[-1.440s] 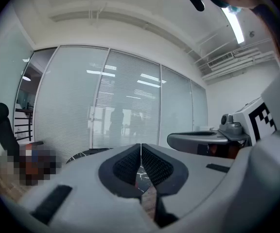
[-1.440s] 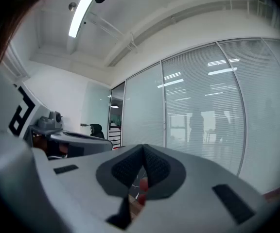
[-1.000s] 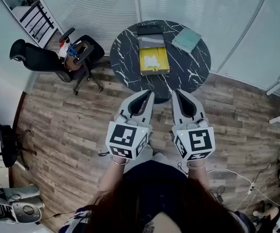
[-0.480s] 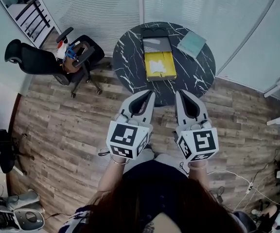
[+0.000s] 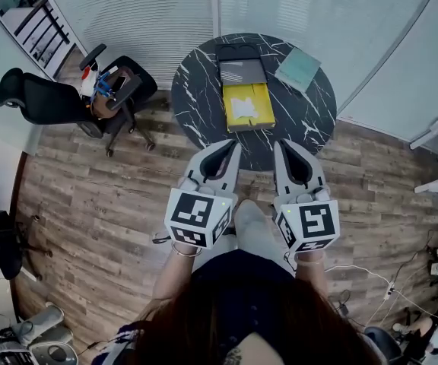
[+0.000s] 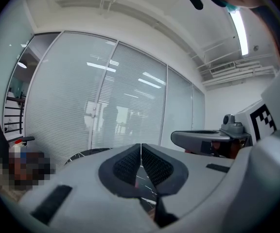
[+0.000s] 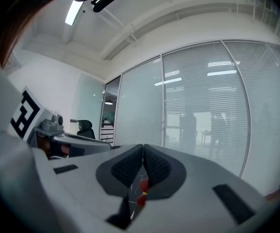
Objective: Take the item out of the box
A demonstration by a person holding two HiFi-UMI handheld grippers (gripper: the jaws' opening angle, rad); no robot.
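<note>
An open box (image 5: 245,90) lies on the round black marble table (image 5: 196,90), its lid folded back toward the window. Inside it sits a yellow item (image 5: 248,104) with a pale mark on top. My left gripper (image 5: 234,144) and right gripper (image 5: 277,144) hover side by side short of the table's near edge, both pointing at it. In the left gripper view the left gripper (image 6: 140,145) has its pads pressed together with nothing between them. The right gripper (image 7: 143,146) looks the same in the right gripper view.
A pale green flat thing (image 5: 298,68) lies at the table's back right. A black office chair (image 5: 67,101) with clutter on its seat stands to the left on the wood floor. Glass walls with blinds run behind the table. Cables trail on the floor at the right.
The view has shifted a little toward the table, and a foot now shows between the two grippers. Both grippers keep the same pose.
</note>
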